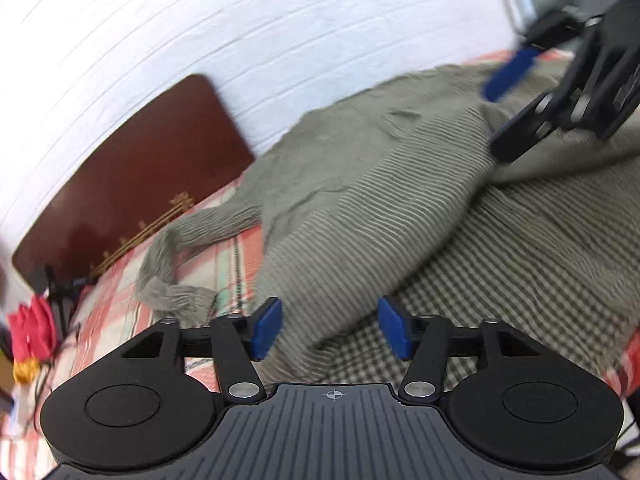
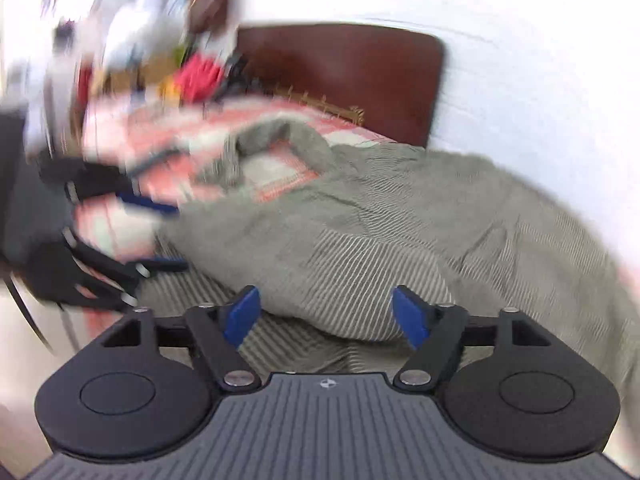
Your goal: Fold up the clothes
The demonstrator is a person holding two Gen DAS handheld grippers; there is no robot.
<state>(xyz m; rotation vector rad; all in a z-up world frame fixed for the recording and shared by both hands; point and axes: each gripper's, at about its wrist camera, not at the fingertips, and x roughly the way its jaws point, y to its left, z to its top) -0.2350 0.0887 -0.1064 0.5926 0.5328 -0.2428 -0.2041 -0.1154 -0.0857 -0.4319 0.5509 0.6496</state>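
Grey-green ribbed knit sweater [image 1: 360, 208] is lying rumpled on plaid bedsheet [image 1: 120, 280], sleeve trailing twd headboard [image 1: 132, 176]; L gripper [image 1: 328, 328] & R gripper [image 2: 326, 314] jaws apart, gripping nothing.

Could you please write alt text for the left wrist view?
An open left hand-held gripper hovers over a grey-green ribbed sweater on a plaid bedspread. The right hand-held gripper shows at upper right, a brown headboard behind.

Home bedroom, plaid bedsheet [image 1: 120, 280], dark wooden headboard [image 2: 340, 76], white wall [image 1: 240, 20]
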